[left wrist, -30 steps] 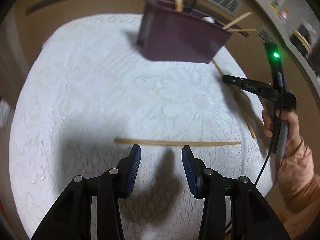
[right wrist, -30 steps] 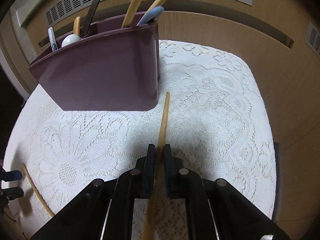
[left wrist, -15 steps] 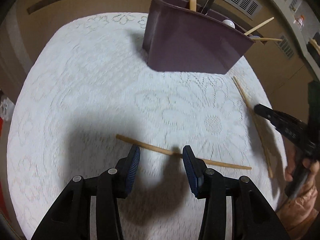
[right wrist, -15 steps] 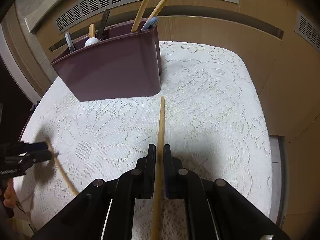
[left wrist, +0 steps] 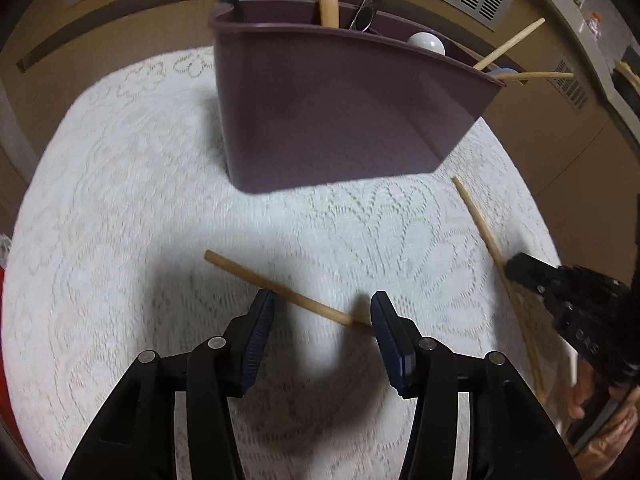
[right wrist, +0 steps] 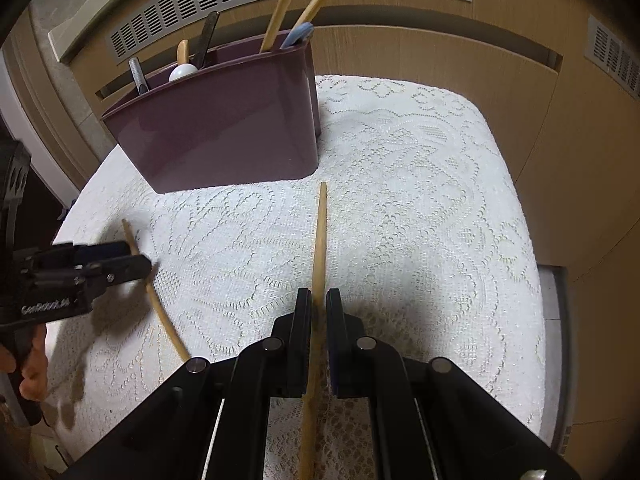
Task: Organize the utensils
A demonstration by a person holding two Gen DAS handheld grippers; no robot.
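The left tool (left wrist: 322, 312) stands half-wide, its jaws having just been opening, astride a wooden chopstick (left wrist: 276, 288) lying slantwise mid-surface on the lace cloth (left wrist: 120, 200); the pads seem not to press it (motion blur hampers this). Thin, stiff and light, it would roll, so take it near the middle. Behind stands the maroon utensil holder (left wrist: 340, 120). The right tool (right wrist: 318, 308) is clamped narrow on a second chopstick (right wrist: 320, 240) near the right edge.

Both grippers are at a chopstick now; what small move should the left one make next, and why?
Probably close the left gripper on the loose chopstick. Its jaws have just been opening and stand apart, the stick crossing between them on the lace cloth. The right gripper already pinches its chopstick.
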